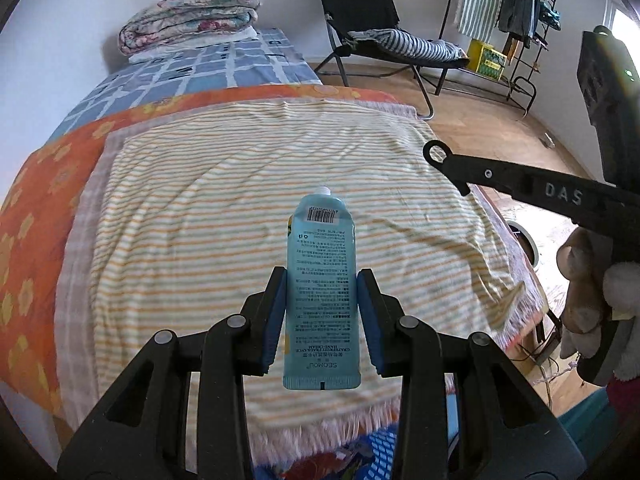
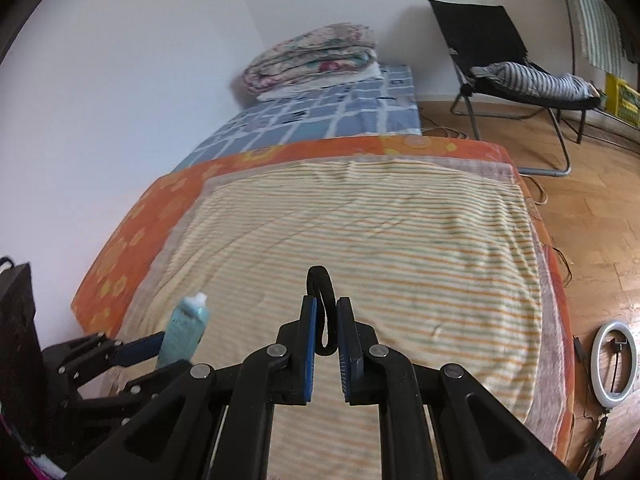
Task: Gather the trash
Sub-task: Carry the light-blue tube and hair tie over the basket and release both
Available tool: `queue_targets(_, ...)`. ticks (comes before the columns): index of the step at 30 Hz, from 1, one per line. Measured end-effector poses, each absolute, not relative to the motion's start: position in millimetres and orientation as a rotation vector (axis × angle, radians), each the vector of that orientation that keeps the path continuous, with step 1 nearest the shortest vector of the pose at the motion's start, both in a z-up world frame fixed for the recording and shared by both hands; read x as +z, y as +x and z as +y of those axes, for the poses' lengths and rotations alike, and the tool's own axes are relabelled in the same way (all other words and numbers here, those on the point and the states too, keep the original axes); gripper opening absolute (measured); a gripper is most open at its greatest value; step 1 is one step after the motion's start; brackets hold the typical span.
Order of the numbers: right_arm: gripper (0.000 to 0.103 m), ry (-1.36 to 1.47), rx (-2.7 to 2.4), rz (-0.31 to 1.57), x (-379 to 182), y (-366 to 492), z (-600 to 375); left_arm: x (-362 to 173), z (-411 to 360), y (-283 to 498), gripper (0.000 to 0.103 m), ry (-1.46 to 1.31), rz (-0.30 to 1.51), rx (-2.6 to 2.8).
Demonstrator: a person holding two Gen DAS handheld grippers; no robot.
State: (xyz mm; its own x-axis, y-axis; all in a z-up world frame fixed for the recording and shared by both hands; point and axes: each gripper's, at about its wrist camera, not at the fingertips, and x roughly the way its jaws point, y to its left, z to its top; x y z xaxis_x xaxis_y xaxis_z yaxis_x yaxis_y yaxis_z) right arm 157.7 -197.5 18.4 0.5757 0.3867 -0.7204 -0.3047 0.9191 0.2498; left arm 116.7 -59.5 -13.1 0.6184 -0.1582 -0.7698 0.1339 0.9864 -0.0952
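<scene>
Tube [image 1: 321, 292] between left fingers [image 1: 276, 312] (capped)

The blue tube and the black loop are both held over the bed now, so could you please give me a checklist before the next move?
1. Left gripper shut on the blue tube: ok.
2. Tube cap on: ok.
3. Right gripper shut on the black loop: ok.
4. Grippers apart, not touching: ok.
5. Striped blanket free of further trash: ok in the part that shows.
6. Trash bin located: cannot tell, none in view.
</scene>
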Motion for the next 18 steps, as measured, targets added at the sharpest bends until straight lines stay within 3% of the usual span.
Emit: queue_targets(18, 0.008, 0.015, 0.556, 0.903, 5, 44, -152, -16, -32, 21, 0.035, -0.013, 0.879, -0.161)
